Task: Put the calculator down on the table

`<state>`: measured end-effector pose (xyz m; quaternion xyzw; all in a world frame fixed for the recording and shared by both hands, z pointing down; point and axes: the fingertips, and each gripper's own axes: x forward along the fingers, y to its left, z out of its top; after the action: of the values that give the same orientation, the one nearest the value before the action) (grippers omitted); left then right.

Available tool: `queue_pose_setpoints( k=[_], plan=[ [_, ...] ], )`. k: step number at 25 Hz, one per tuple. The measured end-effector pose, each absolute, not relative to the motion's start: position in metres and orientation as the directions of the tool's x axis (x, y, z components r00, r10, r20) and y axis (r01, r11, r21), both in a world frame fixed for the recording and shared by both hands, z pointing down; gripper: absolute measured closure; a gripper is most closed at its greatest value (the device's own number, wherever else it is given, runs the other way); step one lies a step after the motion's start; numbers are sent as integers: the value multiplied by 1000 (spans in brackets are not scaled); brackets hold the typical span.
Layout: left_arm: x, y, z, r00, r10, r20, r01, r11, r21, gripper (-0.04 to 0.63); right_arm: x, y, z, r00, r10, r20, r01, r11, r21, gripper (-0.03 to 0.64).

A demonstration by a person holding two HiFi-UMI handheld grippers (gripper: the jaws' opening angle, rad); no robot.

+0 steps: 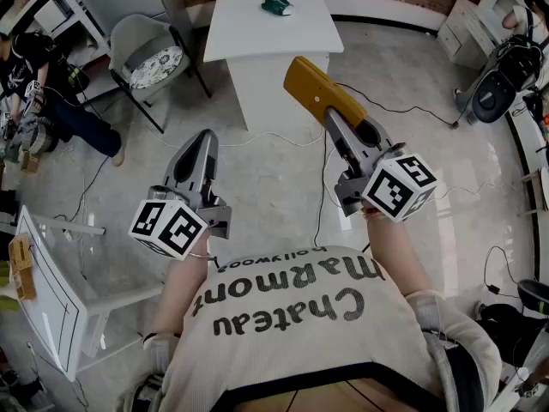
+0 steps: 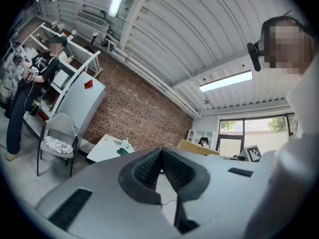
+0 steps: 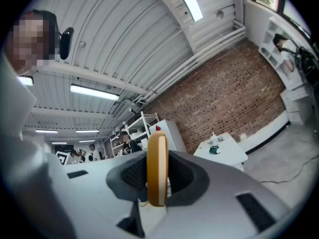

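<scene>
Over at the far left a seated person [image 1: 39, 93] in dark clothes bends over some work, and a grey chair [image 1: 153, 54] with a patterned cushion stands beside them on the pale floor [image 1: 274, 174]. Coming across, the left gripper [image 1: 204, 140] is held out in front of the wearer, its marker cube nearest the body. Its jaws are pressed together at the tips with nothing between them, which its own view shows plainly. Beyond it, in the middle of the room, is the white table [image 1: 257, 37] with a small green thing [image 1: 277, 5] lying near its far end. To the right of that, the right gripper [image 1: 336, 123] is clamped on the yellow calculator [image 1: 313, 84]. The pads grip its lower end, and the rest sticks out past the jaw tips. The calculator is up in the air, short of the table's near end and not resting on it. A black cable [image 1: 403, 110] trails over the floor farther right, toward a black machine [image 1: 493, 93] by the wall.
</scene>
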<state>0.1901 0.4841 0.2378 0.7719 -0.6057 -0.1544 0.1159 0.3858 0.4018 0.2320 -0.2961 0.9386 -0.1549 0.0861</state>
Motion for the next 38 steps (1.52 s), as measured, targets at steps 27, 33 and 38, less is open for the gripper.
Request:
queue_pose_setpoints(
  k=[27,33,38],
  plan=[
    [169,386,290,216,-974,-63,-884,-222,412,594,379,305,289,-806,-592,18,-523,698,-490,529],
    [125,320,280,240,-967,-81,-878,-252,406,594,340,251,283,-788,-615,13,-533,672,-514,529],
    [91,269,264,284,-956,-71,-889,-290,355,594,304,204,263,-776,-631,-9,-533,663,-526,529]
  ],
)
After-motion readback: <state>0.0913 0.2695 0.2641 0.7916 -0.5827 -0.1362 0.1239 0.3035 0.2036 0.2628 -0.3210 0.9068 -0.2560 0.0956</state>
